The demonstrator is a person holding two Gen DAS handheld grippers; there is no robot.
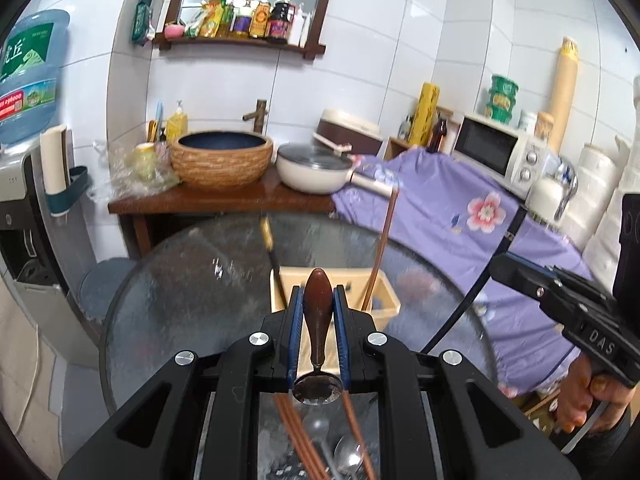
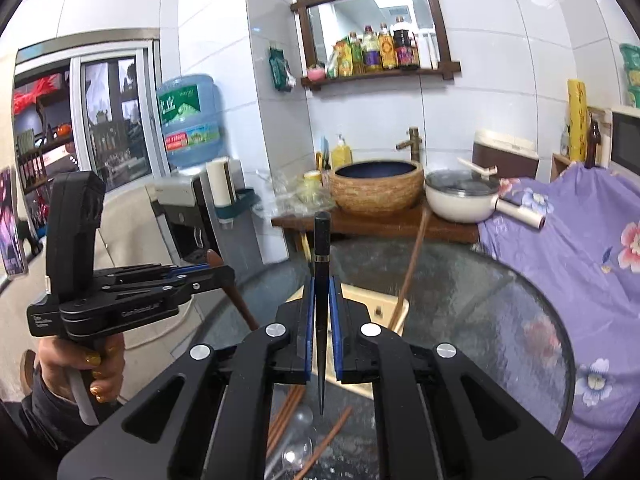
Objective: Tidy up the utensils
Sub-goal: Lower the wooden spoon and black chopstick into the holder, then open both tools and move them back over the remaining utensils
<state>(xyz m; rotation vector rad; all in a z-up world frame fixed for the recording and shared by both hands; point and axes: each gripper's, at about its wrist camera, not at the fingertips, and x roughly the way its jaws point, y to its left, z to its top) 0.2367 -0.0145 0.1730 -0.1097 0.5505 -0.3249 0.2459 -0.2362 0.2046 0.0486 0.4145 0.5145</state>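
My left gripper (image 1: 317, 300) is shut on a spoon with a brown wooden handle (image 1: 317, 320); its metal bowl sits near the camera. It hangs above a beige utensil holder (image 1: 384, 300) on the round glass table (image 1: 180, 280); a brown chopstick (image 1: 382, 248) and a black chopstick (image 1: 272, 256) stand in the holder. My right gripper (image 2: 320, 300) is shut on a black chopstick (image 2: 321, 280), held upright over the same holder (image 2: 372, 304). Brown chopsticks (image 2: 286, 416) and clear spoons (image 2: 298, 448) lie on the table below. The left gripper also shows in the right wrist view (image 2: 208, 272).
A wooden counter (image 1: 200, 200) behind the table carries a woven basin (image 1: 222, 160) and a white pot (image 1: 312, 168). A purple floral cloth (image 1: 460, 216) covers furniture at the right, with a microwave (image 1: 500, 148). A water dispenser (image 1: 28, 200) stands left.
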